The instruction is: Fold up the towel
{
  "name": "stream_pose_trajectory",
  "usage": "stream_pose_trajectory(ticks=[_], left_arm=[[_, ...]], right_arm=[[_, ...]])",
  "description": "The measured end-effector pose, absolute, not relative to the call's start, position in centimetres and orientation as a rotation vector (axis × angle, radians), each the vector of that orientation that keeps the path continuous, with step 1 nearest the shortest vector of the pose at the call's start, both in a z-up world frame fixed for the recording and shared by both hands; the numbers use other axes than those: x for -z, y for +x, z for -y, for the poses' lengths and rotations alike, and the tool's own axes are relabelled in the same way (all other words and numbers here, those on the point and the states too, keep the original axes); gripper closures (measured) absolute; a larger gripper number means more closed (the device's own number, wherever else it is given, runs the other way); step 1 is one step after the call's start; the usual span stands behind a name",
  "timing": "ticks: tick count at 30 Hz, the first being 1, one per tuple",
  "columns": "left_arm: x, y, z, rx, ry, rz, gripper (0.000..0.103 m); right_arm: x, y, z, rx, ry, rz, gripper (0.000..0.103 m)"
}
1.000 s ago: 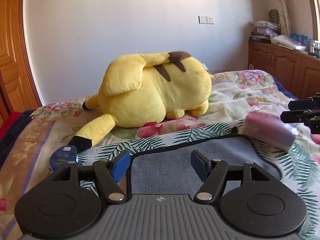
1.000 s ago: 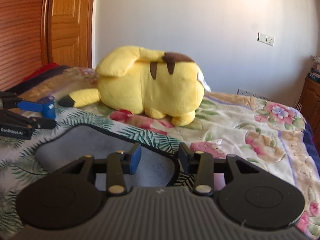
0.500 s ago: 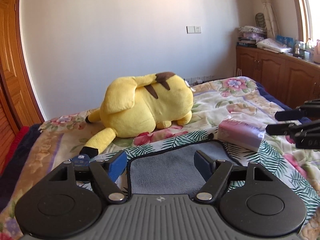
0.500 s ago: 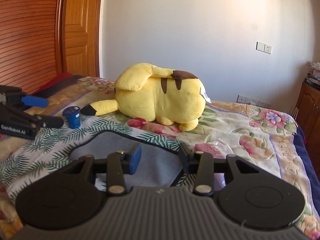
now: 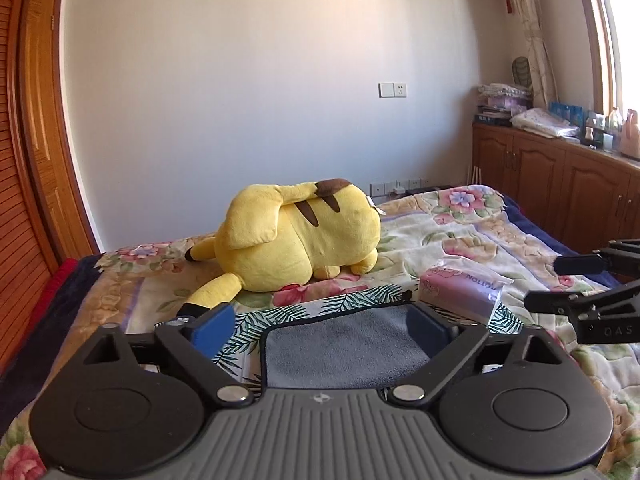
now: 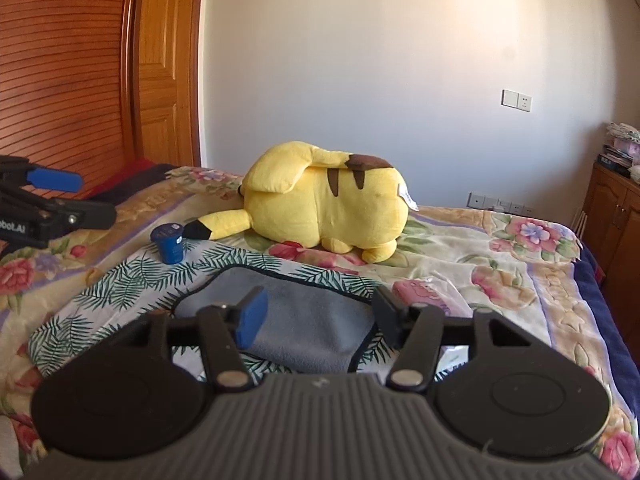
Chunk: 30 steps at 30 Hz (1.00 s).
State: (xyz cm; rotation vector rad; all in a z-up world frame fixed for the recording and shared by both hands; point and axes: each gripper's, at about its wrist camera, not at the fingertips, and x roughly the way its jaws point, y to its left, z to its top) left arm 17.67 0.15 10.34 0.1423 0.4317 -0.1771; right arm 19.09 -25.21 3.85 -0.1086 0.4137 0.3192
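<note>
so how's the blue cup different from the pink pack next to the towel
The blue cup stands upright beyond the grey towel's left side; the pink pack lies flat on its side off the right. The cup is round, dark blue and smaller; the pack is boxy, pale pink and printed. Both rest on the floral bedspread, off the towel.

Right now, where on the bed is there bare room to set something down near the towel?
Free: the floral bedspread right of the plush, up to the bed's far edge. Crowded: the gray towel has a blue cup at its far left corner and a pink pack at its right.
</note>
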Motion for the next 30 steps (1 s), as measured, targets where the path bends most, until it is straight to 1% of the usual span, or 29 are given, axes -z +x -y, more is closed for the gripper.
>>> stream_pose_trajectory(ticks=[1, 2, 3, 4, 6, 7, 8, 9, 30], left_arm=[[-10.5, 17.3, -0.2, 0.175, 0.140, -0.427, 0.017], [-10.5, 16.9, -0.3, 0.173, 0.137, -0.421, 0.016], [-10.6, 16.5, -0.3, 0.173, 0.134, -0.420, 0.016], [-10.6, 16.2, -0.3, 0.173, 0.132, -0.422, 0.016], [-10.5, 15.6, -0.4, 0.171, 0.129, -0.425, 0.016], [-10.5, 15.3, -0.4, 0.171, 0.129, -0.426, 0.016], [-10.4, 15.0, -0.4, 0.168, 0.127, -0.428, 0.016], [-10.3, 14.7, -0.4, 0.166, 0.125, -0.431, 0.016], [-8.2, 9.1, 0.3, 0.129, 0.107, -0.483, 0.016]], right_arm=[[-3.8, 18.8, 25.4, -0.316, -0.101, -0.414, 0.031], [-3.8, 18.5, 25.6, -0.312, -0.096, -0.413, 0.027], [-3.8, 18.2, 25.7, -0.309, -0.094, -0.411, 0.020], [-3.7, 17.9, 25.8, -0.306, -0.093, -0.406, 0.016], [-3.7, 17.5, 26.1, -0.298, -0.089, -0.404, 0.010], [-3.7, 17.3, 26.2, -0.295, -0.084, -0.406, 0.004], [-3.6, 17.1, 26.4, -0.295, -0.077, -0.407, 0.001], [-3.6, 16.9, 26.5, -0.298, -0.069, -0.408, 0.000], [-1.9, 12.7, 26.1, -0.294, -0.029, -0.428, 0.000]])
